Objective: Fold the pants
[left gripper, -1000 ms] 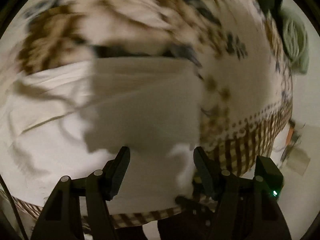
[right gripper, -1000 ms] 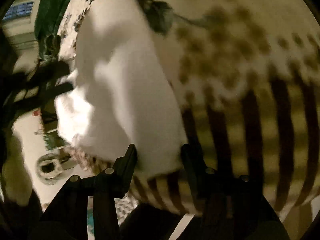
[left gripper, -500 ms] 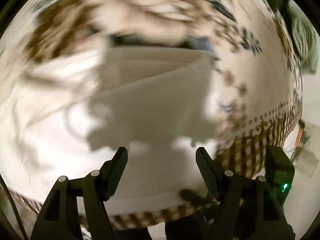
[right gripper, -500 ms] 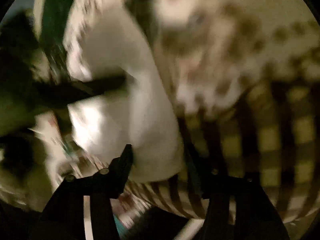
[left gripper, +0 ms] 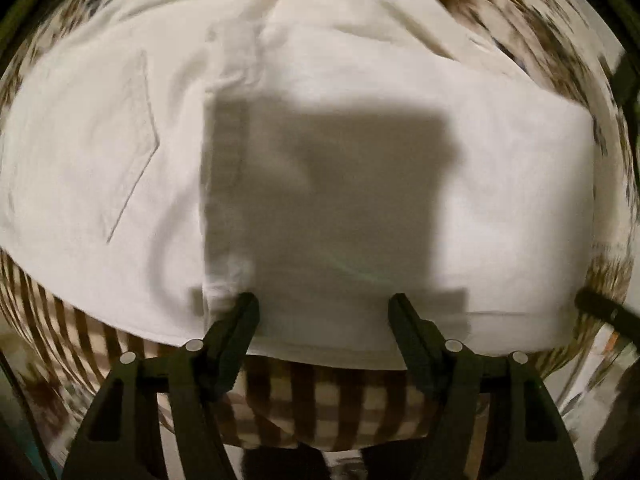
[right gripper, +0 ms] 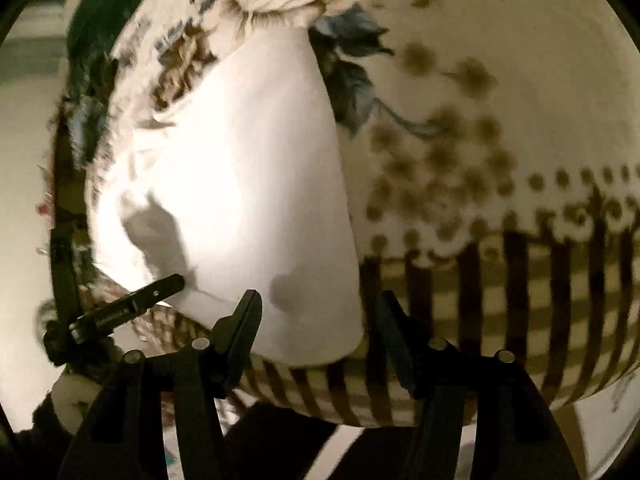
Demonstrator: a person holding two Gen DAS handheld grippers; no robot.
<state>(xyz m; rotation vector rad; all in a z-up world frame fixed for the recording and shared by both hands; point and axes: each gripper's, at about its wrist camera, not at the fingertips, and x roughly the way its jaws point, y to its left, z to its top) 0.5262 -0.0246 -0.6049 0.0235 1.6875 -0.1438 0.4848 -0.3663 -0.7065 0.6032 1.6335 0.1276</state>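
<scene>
White pants point(left gripper: 340, 168) lie folded on a patterned cloth; a back pocket point(left gripper: 128, 144) shows at the left and a folded layer covers the middle and right. My left gripper point(left gripper: 322, 308) is open and empty, its fingers at the pants' near edge. In the right wrist view the pants point(right gripper: 248, 184) appear as a white folded bundle at the left. My right gripper point(right gripper: 316, 308) is open and empty over the bundle's near right corner. The left gripper's finger point(right gripper: 132, 304) pokes in from the left.
The table cloth point(right gripper: 500, 160) has brown flowers, blue leaves and a brown checked border point(left gripper: 340, 408) that hangs over the near edge. A dark green object point(right gripper: 88, 40) lies at the far left. Floor clutter shows below the table edge.
My left gripper has moved in close over the pants, which now fill its view with the pocket showing. My right gripper has steadied at the bundle's corner. Both stay open.
</scene>
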